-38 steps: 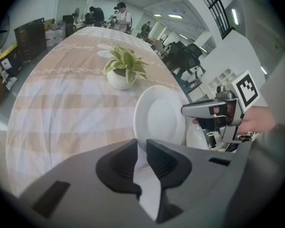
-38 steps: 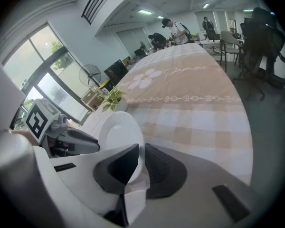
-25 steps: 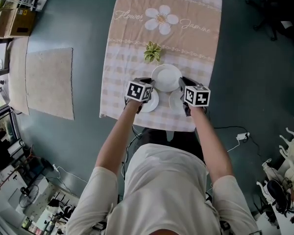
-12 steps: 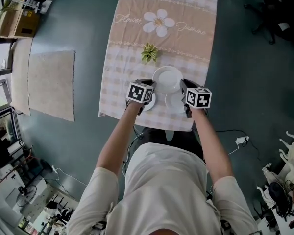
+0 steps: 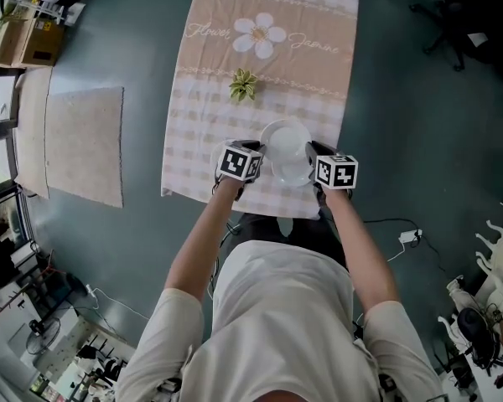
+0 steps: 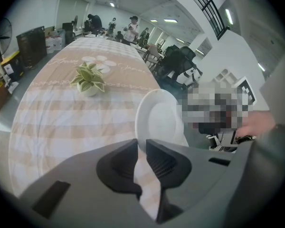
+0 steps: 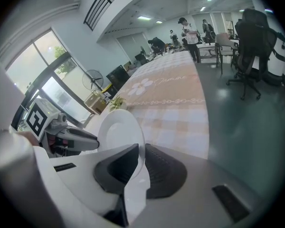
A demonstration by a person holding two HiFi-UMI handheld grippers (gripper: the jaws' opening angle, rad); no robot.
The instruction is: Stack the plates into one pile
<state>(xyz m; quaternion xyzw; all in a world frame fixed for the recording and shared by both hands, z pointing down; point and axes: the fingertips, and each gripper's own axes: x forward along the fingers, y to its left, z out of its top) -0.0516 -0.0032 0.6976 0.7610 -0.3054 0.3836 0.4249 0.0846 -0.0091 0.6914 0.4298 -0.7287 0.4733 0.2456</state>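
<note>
Plate: a white plate (image 5: 286,144) hung above the near end of the table (image 5: 199,132), just below the middle of the head view, between the two grippers.
Left gripper: the left gripper (image 6: 141,148) had its jaws clamped on the plate's rim, with the edge running down between the ribbed pads.
Right gripper: the right gripper (image 7: 138,159) was closed on the opposite rim in the same way, so the plate was carried from both sides.
Other plates: they could not be made out with certainty, as the held plate and the marker cubes covered that part of the checked cloth.
Nearby: a small potted plant (image 5: 242,84) stood farther up the cloth, well apart from the plate.
Step in hand: probably carrying the plate toward its place on the pile.
Doing it well: both hands would need to travel together at one height, so that neither rim twisted out of its pads. The plate should come down level and centred over the one below. Neither grip should be released until it rested flat.
</note>
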